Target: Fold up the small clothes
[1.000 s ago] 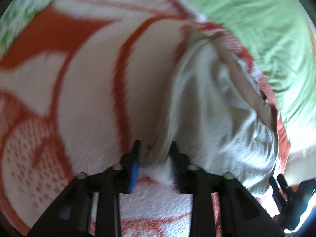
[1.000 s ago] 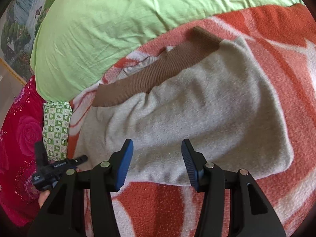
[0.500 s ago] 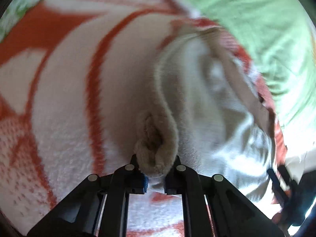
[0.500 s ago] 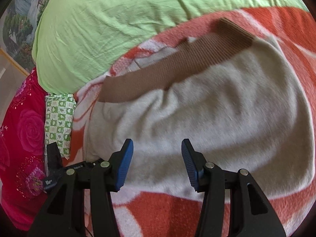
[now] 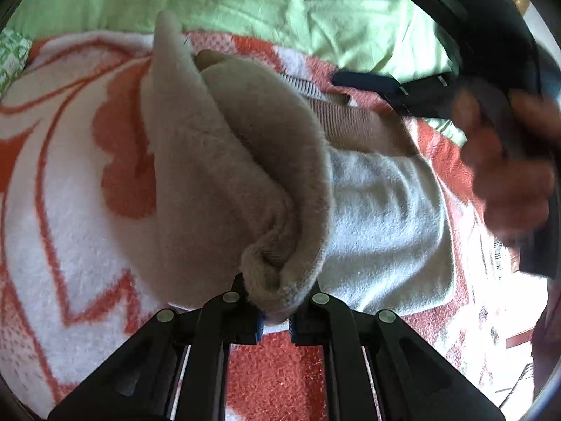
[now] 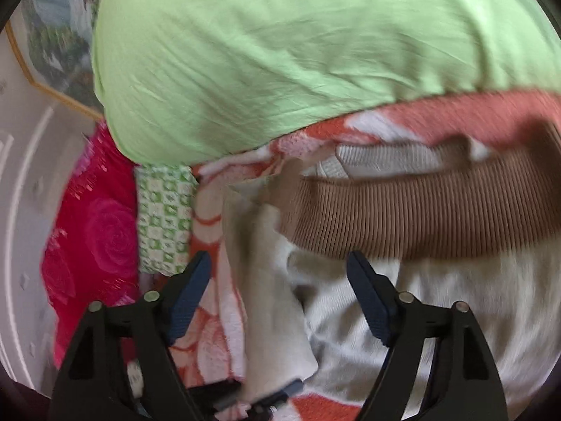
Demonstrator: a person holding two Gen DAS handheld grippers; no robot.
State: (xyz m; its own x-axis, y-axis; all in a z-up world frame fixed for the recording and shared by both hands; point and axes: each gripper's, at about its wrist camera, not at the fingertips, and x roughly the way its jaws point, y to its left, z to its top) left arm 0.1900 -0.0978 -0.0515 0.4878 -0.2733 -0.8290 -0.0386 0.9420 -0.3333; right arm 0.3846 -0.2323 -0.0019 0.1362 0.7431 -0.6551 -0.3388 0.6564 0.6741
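A small beige fleece garment (image 5: 382, 217) with a ribbed brown waistband (image 5: 350, 122) lies on an orange-and-white blanket (image 5: 63, 182). My left gripper (image 5: 275, 319) is shut on a bunched edge of the garment (image 5: 273, 270) and holds it lifted, so that side stands up as a fold. My right gripper (image 6: 280, 301) is open and empty above the garment (image 6: 455, 298), close to the waistband (image 6: 420, 217). The right gripper also shows, blurred, in the left wrist view (image 5: 455, 80), held by a hand (image 5: 512, 182). The lifted fold (image 6: 273, 301) rises between the right gripper's fingers.
A light green duvet (image 6: 298, 52) lies along the far side of the blanket. A green checked cloth (image 6: 163, 221) and a pink rose-patterned cover (image 6: 94, 245) are at the left. A framed picture (image 6: 52, 45) hangs on the wall behind.
My left gripper has lifted the gripped edge up and carried it over toward the waistband. My right gripper stayed open and moved toward the waistband end.
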